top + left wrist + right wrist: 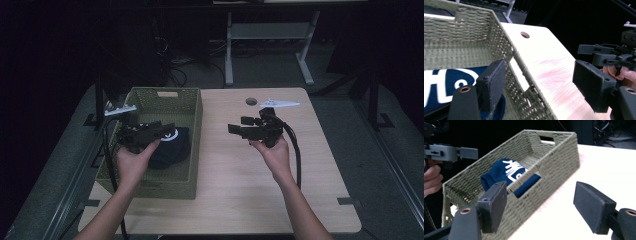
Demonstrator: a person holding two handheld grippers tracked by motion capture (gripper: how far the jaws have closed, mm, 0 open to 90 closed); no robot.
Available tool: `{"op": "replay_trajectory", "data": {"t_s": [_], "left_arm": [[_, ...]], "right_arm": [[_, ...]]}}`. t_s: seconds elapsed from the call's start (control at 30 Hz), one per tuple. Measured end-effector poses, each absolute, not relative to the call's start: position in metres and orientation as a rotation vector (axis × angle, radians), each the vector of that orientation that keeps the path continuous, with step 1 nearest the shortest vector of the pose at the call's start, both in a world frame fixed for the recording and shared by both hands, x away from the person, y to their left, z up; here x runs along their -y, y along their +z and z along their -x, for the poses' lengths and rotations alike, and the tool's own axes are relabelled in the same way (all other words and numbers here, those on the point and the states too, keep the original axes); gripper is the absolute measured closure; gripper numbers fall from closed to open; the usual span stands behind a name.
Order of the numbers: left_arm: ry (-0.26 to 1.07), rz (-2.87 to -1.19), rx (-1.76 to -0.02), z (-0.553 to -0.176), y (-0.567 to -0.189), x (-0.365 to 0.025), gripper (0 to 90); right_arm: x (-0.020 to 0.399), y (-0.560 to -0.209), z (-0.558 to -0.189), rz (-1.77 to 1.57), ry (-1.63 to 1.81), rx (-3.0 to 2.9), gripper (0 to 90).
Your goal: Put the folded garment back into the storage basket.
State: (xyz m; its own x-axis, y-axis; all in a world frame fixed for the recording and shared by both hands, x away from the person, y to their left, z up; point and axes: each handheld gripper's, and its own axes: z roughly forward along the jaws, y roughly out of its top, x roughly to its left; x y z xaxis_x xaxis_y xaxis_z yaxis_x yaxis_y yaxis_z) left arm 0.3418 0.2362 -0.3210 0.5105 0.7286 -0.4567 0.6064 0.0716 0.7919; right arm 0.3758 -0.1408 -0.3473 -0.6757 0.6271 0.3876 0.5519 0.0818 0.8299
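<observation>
An olive woven basket [197, 118] stands on the left part of the wooden table [240, 190]. Inside it lies a folded navy cloth [172, 147] with white print, seen too in the left gripper view [441, 82] and the right gripper view [506, 173]. My left gripper [166, 130] is held over the basket, above the cloth, its jaws wide open [541, 82] and nothing between them. To the right of the basket, above bare tabletop, my right gripper [239, 125] points at the basket's side [559, 157]; it stands open [544, 203] and empty.
A round hole [251, 101] is cut in the table near its far edge. Beyond the table stand the white legs of another desk [230, 50], with cables on the dark floor [175, 65]. Light tabletop stretches right of the basket.
</observation>
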Motion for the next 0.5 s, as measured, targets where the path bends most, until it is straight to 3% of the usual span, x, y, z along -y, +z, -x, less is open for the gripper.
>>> {"op": "replay_trajectory", "data": {"t_s": [0.5], "left_arm": [[0.092,-1.615,-1.118,-0.342,-0.319,-0.207,24.6]], "right_arm": [[0.175,-0.349,-0.369,-1.277,1.627,-2.192,24.0]]}}
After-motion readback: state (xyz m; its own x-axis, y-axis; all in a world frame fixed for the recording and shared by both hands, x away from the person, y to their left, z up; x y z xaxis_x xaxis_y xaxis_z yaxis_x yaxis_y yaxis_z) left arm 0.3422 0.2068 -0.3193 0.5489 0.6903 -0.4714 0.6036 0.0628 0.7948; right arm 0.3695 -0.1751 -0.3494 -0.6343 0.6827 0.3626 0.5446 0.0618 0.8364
